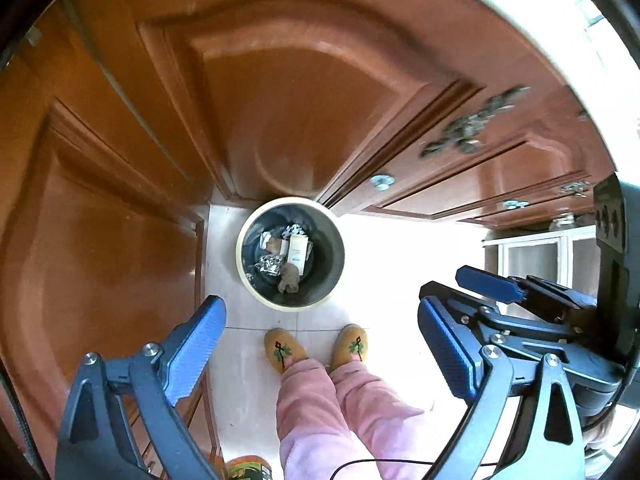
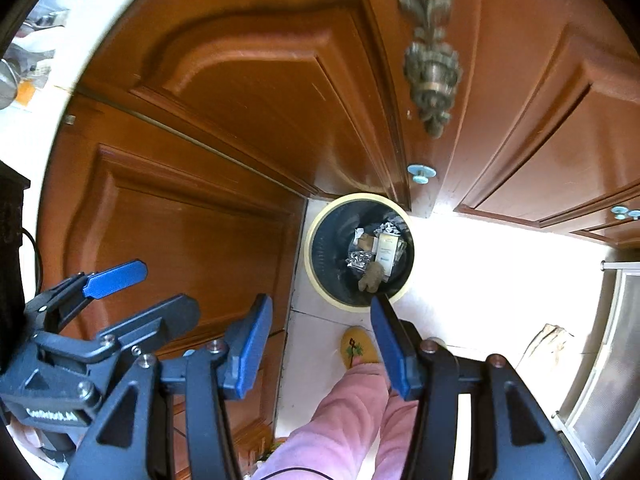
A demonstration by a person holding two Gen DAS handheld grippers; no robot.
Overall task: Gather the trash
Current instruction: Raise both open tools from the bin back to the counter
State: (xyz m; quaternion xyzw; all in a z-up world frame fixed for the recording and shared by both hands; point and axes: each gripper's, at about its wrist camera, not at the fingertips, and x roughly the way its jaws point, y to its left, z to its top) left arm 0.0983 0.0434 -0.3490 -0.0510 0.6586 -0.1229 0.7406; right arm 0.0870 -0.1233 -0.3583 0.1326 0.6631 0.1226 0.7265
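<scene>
Both grippers hang side by side above a kitchen floor, fingers spread and gripping nothing: the left gripper (image 1: 320, 360) shows wide-set blue pads, and the right gripper (image 2: 322, 346) is parted more narrowly, its right finger crossing the near rim of the bin in that view. From the left wrist view the right gripper (image 1: 492, 304) also appears at the right edge, its pads apart; from the right wrist view the left gripper (image 2: 144, 292) appears at the lower left. Below them stand pink trouser legs (image 1: 340, 412) and two yellow slippers (image 1: 285, 350) on pale floor tiles (image 1: 248, 320). Just beyond the toes sits the round bin (image 1: 290, 254), cream-rimmed and dark inside, upright on the tiles in the corner where the cabinets meet. The trash (image 1: 286, 258) lies at its bottom: crumpled foil, a small white carton, a brown wad and paper scraps. Behind rise red-brown wooden cabinet doors (image 1: 304, 92), one with a pale blue knob (image 2: 421, 172) and an ornate metal fitting (image 2: 431, 64) above it. A pale countertop edge (image 1: 540, 8) curves over the doors.
</scene>
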